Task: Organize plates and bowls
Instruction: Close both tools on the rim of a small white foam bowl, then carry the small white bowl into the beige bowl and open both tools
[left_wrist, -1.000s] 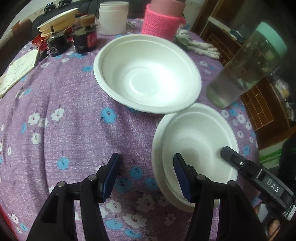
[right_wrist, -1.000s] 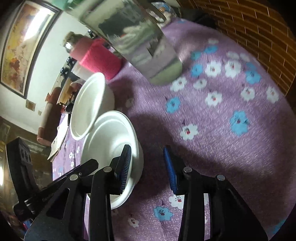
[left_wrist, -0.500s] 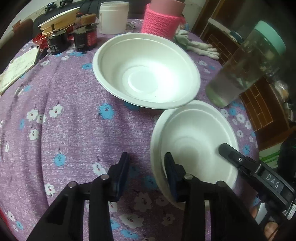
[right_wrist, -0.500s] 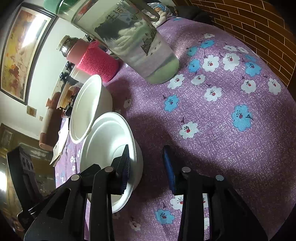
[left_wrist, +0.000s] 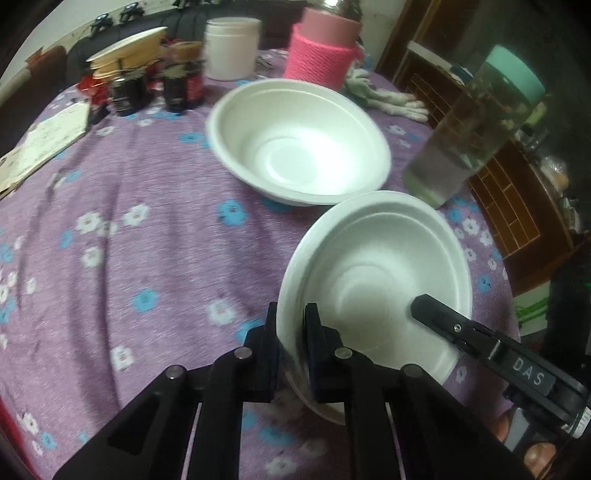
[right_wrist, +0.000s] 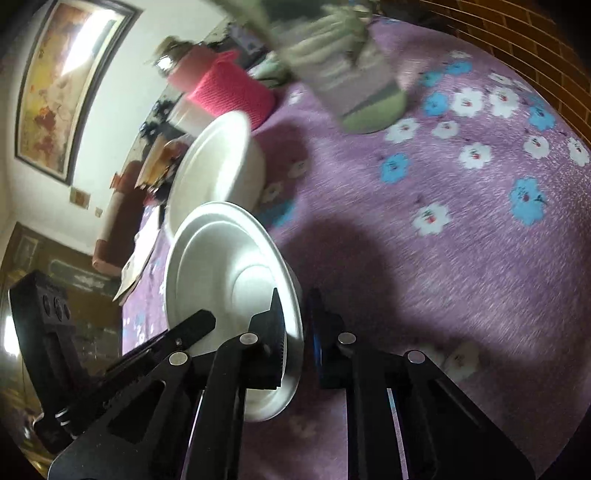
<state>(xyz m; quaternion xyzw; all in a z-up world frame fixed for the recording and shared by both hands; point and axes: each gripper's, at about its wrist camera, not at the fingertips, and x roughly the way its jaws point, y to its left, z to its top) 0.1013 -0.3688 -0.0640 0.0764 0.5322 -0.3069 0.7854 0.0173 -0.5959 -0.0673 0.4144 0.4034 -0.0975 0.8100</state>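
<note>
**Left wrist and right wrist views: two grippers pinch one white bowl**

Left wrist view: the left gripper (left_wrist: 291, 325) is closed on the near rim of a small white bowl (left_wrist: 373, 288), one black finger outside the wall and one inside. The bowl tilts up toward the camera. At the bowl's lower right edge, a finger of the right gripper (left_wrist: 432, 310) reaches over the rim into the bowl. Beyond the fingertips, and touching or just overlapping the small bowl's far rim, sits a larger white bowl (left_wrist: 299, 136) on the purple flowered tablecloth (left_wrist: 129, 240). Right of the fingers stands a clear bottle with a mint-green lid (left_wrist: 476, 122). Far ahead are a container in a pink knitted sleeve (left_wrist: 321, 55), a white jar (left_wrist: 231, 48) and dark jars (left_wrist: 183, 86) to the left.

Right wrist view: the right gripper (right_wrist: 295, 325) grips the same small bowl (right_wrist: 225, 280) by its rim, one finger inside and the blue-padded finger outside. The left gripper (right_wrist: 195, 323) pokes over the bowl's edge from the lower left. Past the fingertips lies the larger bowl (right_wrist: 214, 173), then the pink sleeve (right_wrist: 232, 90). The bottle (right_wrist: 354, 88) is blurred, ahead and to the right. A framed painting (right_wrist: 70, 81) hangs on the wall to the upper left.
</note>
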